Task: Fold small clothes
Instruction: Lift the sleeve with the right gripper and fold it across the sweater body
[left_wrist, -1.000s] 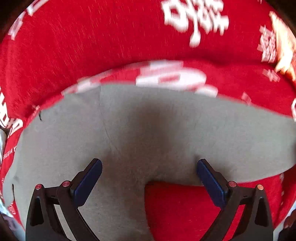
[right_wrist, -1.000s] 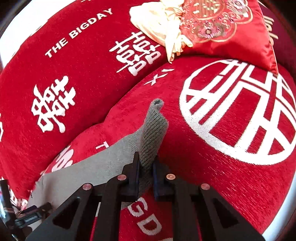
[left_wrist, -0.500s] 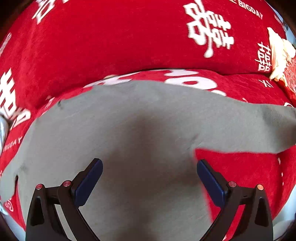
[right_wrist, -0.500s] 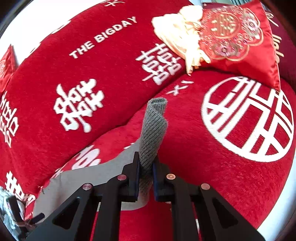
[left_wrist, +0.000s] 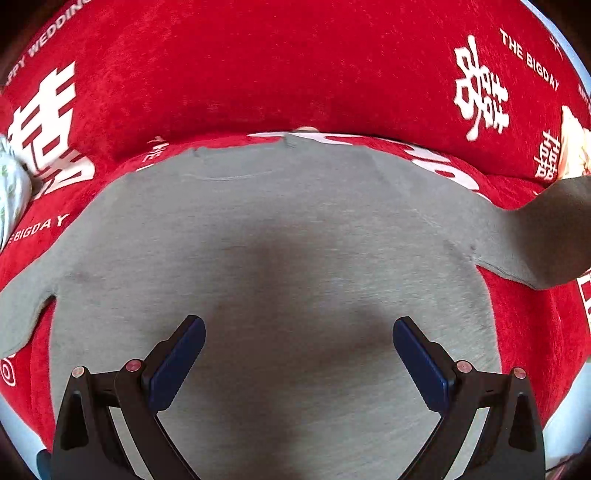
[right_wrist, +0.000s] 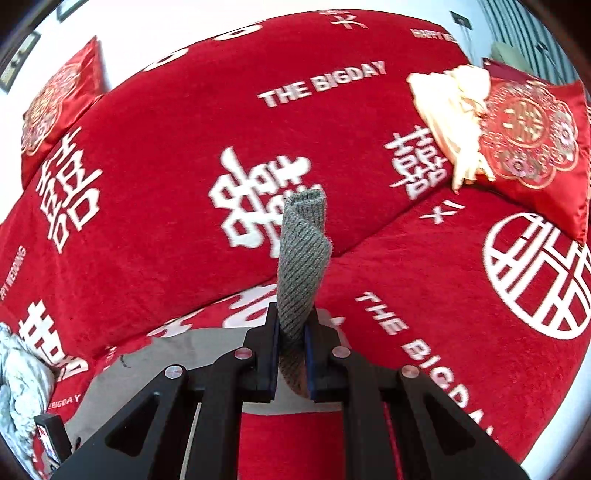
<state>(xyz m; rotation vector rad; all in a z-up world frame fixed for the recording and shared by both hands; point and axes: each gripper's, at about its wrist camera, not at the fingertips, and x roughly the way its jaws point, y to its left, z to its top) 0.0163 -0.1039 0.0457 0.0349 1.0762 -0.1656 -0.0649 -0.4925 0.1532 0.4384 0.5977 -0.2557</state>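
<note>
Grey sweater (left_wrist: 295, 229) lies spread flat on the red sofa cover (left_wrist: 258, 74), its lower hem cut off by the bottom of the left wrist view. Just above its body the left gripper (left_wrist: 297, 354) hangs with jaws spread wide, nothing between them. One sleeve runs off the right edge of that view, its end out of sight there. The right gripper (right_wrist: 290, 354) has its jaws clamped on the ribbed sleeve cuff (right_wrist: 303, 258), which stands up curled. Farther back, a cream cloth (right_wrist: 447, 110) lies partly under a red embroidered cushion (right_wrist: 532, 147).
</note>
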